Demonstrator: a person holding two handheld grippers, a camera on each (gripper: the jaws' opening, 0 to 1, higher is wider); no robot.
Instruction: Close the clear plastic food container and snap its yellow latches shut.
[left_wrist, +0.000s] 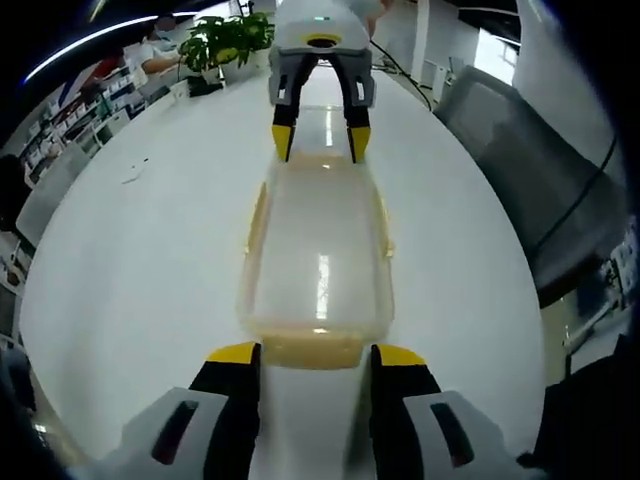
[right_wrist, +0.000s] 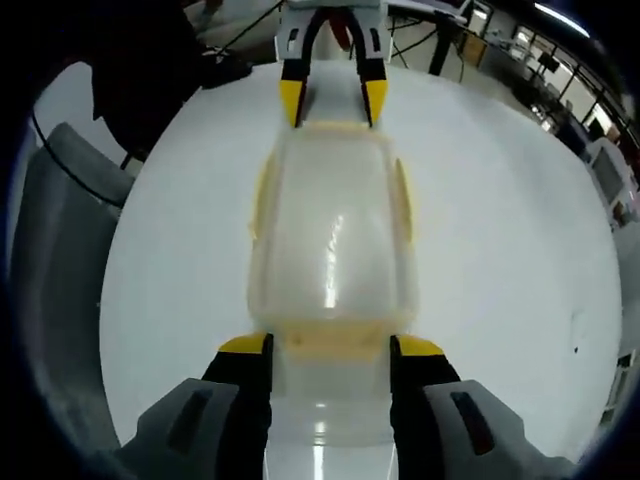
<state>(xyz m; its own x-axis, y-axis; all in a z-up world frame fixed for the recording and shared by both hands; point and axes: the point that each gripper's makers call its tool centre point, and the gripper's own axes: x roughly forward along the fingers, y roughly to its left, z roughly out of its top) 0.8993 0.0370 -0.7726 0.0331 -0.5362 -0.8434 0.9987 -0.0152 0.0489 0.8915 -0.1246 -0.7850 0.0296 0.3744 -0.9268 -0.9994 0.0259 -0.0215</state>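
Observation:
The clear plastic container (left_wrist: 318, 250) (right_wrist: 332, 220) lies lengthwise on the white table (left_wrist: 150, 260) with its lid resting on top. Thin yellow latches (left_wrist: 256, 215) (right_wrist: 404, 200) stand out along its long sides. My left gripper (left_wrist: 317, 354) (right_wrist: 333, 102) is open, its yellow tips either side of one end latch (left_wrist: 312, 350). My right gripper (right_wrist: 332, 346) (left_wrist: 320, 140) faces it from the opposite end, also open, tips flanking the other end latch (right_wrist: 332, 342). Whether the tips touch the latches I cannot tell.
A grey chair (left_wrist: 530, 170) (right_wrist: 60, 260) stands at one side of the round table. A potted plant (left_wrist: 225, 40) sits at the table's far edge, with a person (left_wrist: 155, 50) and shelves beyond. A small speck (left_wrist: 135, 175) lies on the tabletop.

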